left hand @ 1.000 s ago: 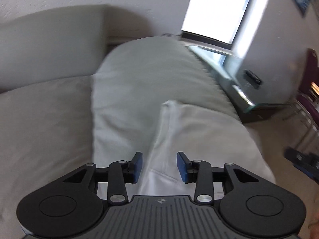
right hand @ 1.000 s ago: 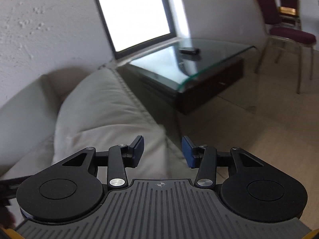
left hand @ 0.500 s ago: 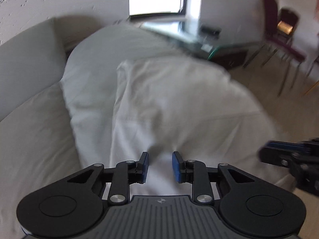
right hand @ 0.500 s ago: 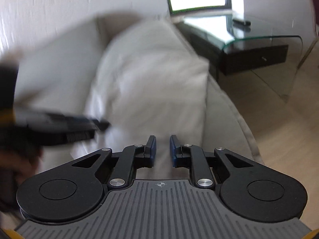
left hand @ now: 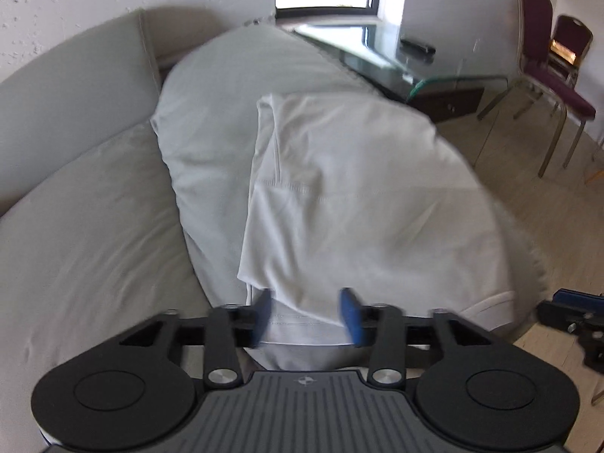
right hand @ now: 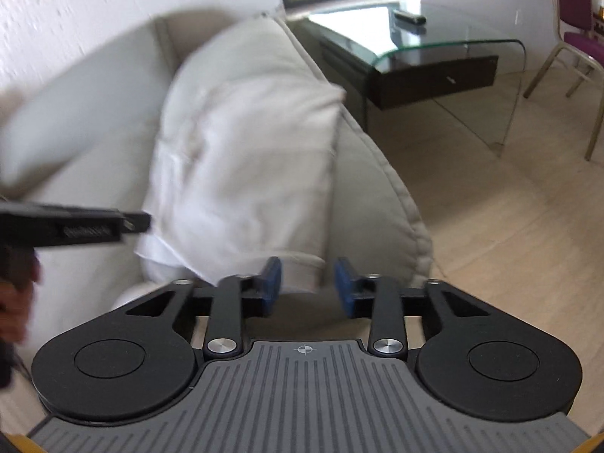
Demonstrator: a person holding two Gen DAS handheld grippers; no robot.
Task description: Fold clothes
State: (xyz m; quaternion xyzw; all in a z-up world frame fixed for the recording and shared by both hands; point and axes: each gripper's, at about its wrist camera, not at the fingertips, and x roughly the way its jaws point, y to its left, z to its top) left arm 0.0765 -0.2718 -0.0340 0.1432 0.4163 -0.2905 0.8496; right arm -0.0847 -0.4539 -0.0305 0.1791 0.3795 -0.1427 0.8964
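A white garment [left hand: 358,196] lies folded over the light grey sofa armrest [left hand: 234,87]; it also shows in the right wrist view [right hand: 245,166]. My left gripper [left hand: 307,315] is open, its blue pads on either side of the garment's near hem, holding nothing. My right gripper [right hand: 307,287] is open at the garment's near right corner, holding nothing. The left gripper's body shows in the right wrist view [right hand: 75,224] at the left edge. The right gripper shows at the right edge of the left wrist view [left hand: 573,313].
The sofa seat cushion [left hand: 87,226] lies to the left and the backrest [left hand: 71,87] behind. A glass side table [right hand: 434,45] with a remote [right hand: 409,18] stands beyond the armrest. Purple chairs [left hand: 547,71] stand on the wood floor [right hand: 509,204] at right.
Both grippers opened from nearly shut half a second ago. The garment now lies flat over the armrest. The views steadied toward the armrest and window.
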